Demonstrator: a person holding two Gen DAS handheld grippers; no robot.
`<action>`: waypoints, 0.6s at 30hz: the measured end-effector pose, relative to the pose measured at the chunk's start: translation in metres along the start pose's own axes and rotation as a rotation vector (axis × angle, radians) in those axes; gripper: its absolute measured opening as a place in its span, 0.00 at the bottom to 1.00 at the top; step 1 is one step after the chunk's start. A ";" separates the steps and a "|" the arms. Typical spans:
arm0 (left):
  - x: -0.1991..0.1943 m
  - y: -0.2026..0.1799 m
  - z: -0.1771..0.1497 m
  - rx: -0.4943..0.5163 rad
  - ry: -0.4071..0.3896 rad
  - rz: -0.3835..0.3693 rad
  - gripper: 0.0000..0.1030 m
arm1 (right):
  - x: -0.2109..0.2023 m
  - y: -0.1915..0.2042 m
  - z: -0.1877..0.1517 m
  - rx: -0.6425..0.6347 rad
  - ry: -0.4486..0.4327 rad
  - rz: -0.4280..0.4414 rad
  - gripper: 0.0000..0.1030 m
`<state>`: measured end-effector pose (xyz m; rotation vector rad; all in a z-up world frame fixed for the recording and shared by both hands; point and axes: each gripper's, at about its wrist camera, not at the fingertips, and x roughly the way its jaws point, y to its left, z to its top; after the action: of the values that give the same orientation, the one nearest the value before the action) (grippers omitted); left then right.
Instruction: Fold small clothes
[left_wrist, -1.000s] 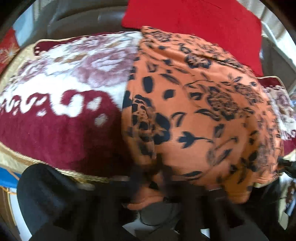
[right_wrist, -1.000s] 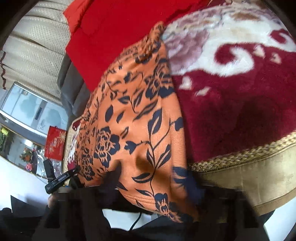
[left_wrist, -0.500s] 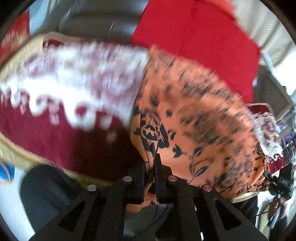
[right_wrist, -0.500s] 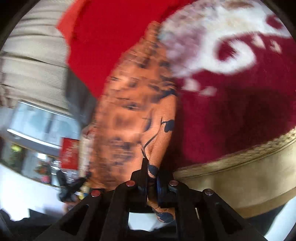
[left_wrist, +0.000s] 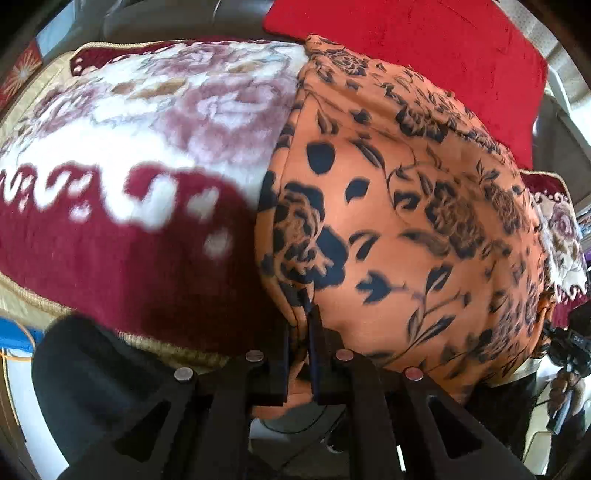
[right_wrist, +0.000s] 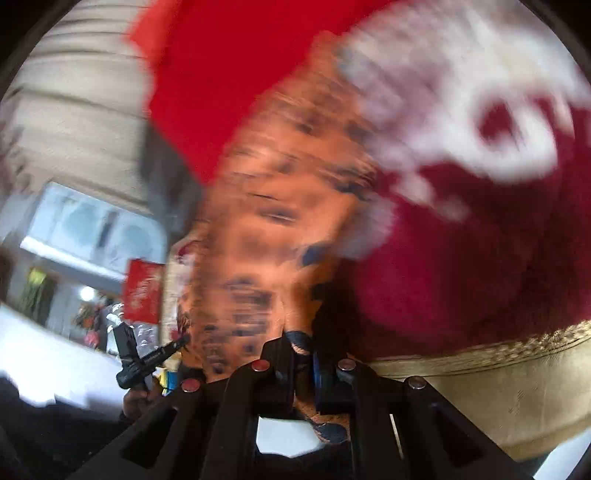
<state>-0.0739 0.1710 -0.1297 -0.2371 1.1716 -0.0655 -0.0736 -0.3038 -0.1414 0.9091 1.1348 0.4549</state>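
An orange garment (left_wrist: 406, 206) with a dark floral print lies spread over a maroon and white plush blanket (left_wrist: 122, 184). My left gripper (left_wrist: 299, 325) is shut on the garment's near left hem corner. In the right wrist view, which is blurred by motion, the same orange garment (right_wrist: 280, 221) runs away from my right gripper (right_wrist: 303, 350), which is shut on its near hem. The other gripper (right_wrist: 147, 358) shows at the lower left of that view.
A red cushion (left_wrist: 424, 48) lies behind the garment, also seen in the right wrist view (right_wrist: 229, 74). The blanket (right_wrist: 480, 240) has a gold braided edge (right_wrist: 480, 354) near me. A beige curtain (right_wrist: 81, 110) and window (right_wrist: 92, 229) are at the left.
Both grippers closed on the garment's near hem, pinching it between the fingers. The right view has turned blurry as that gripper moves with the cloth.
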 end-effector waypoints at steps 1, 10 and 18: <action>-0.022 -0.007 0.016 0.029 -0.084 -0.034 0.08 | -0.004 0.016 0.008 -0.049 -0.021 0.039 0.08; -0.059 -0.052 0.228 -0.030 -0.499 -0.131 0.55 | -0.018 0.123 0.219 -0.253 -0.397 0.164 0.24; 0.007 -0.008 0.203 -0.177 -0.390 0.048 0.88 | 0.049 0.071 0.193 -0.109 -0.348 -0.066 0.92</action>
<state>0.1157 0.1929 -0.0599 -0.3601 0.7936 0.1233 0.1307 -0.3023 -0.0866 0.8154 0.8113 0.2871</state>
